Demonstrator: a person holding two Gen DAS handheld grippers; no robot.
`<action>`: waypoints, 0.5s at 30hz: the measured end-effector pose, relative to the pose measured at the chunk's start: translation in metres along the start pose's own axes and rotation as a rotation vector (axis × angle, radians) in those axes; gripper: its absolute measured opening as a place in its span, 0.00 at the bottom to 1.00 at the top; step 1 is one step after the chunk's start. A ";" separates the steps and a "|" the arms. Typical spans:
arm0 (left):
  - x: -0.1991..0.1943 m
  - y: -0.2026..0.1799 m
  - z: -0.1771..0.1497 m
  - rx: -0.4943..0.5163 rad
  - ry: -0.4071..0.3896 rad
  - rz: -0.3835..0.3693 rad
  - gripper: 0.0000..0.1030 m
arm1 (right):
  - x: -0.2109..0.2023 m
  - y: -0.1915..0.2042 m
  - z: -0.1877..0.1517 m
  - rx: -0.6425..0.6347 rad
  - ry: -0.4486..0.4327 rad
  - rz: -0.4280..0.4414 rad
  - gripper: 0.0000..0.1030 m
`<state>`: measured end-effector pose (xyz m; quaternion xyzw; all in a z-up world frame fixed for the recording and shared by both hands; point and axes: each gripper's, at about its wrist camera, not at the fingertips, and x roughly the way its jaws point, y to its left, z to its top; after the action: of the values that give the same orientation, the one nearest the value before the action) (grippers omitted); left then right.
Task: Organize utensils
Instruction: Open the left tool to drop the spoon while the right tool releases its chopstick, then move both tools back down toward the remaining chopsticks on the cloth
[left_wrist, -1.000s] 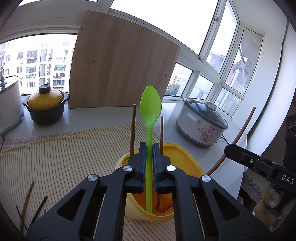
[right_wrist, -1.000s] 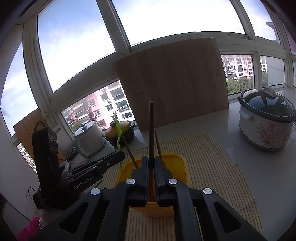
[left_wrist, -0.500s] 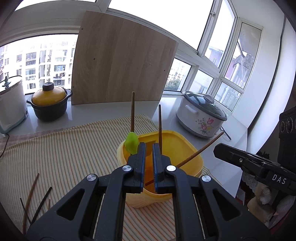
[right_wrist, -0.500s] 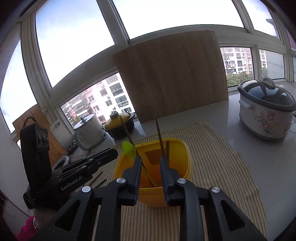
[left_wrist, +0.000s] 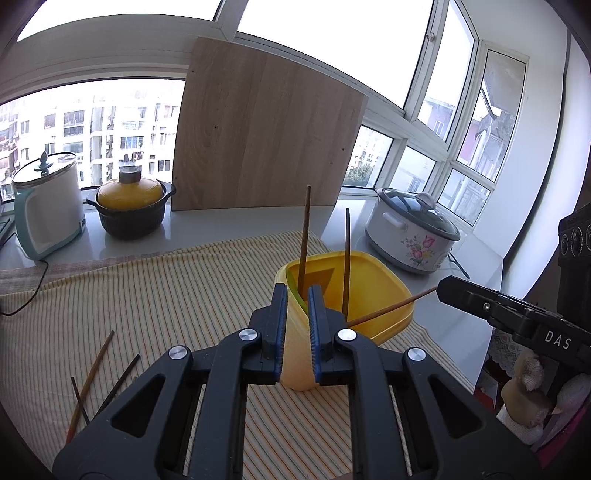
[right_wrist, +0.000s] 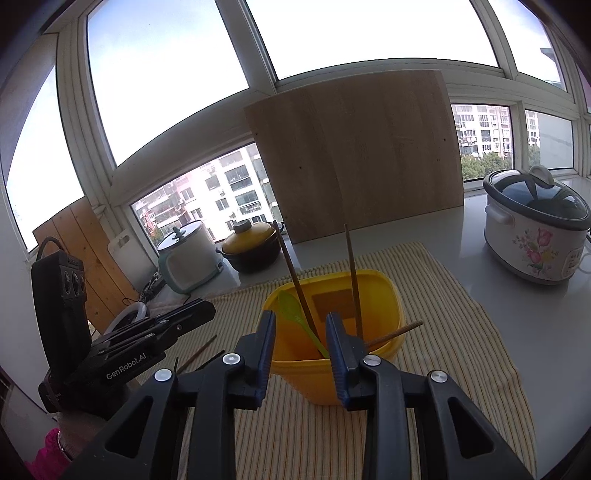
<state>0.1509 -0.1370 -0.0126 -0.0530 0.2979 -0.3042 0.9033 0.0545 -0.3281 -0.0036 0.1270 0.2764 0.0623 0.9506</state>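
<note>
Right wrist view: both the right gripper and left gripper are opening, empty, near the yellow container holding a green spoon and three chopsticks, while loose chopsticks left of it remain unsorted.

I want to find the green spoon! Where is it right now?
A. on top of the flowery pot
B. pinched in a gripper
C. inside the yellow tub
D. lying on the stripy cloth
C: the green spoon leans inside the yellow tub beside the brown chopsticks, and neither gripper touches it.
</note>
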 end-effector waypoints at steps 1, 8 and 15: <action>-0.003 0.002 -0.002 0.004 0.001 0.006 0.10 | 0.000 0.003 -0.001 -0.009 0.002 0.002 0.30; -0.022 0.020 -0.011 -0.001 -0.002 0.053 0.22 | 0.006 0.027 -0.009 -0.056 0.018 0.021 0.44; -0.043 0.063 -0.023 -0.028 0.023 0.136 0.22 | 0.023 0.056 -0.025 -0.126 0.058 0.055 0.63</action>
<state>0.1424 -0.0591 -0.0270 -0.0416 0.3153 -0.2384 0.9176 0.0570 -0.2647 -0.0203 0.0726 0.2960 0.1091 0.9462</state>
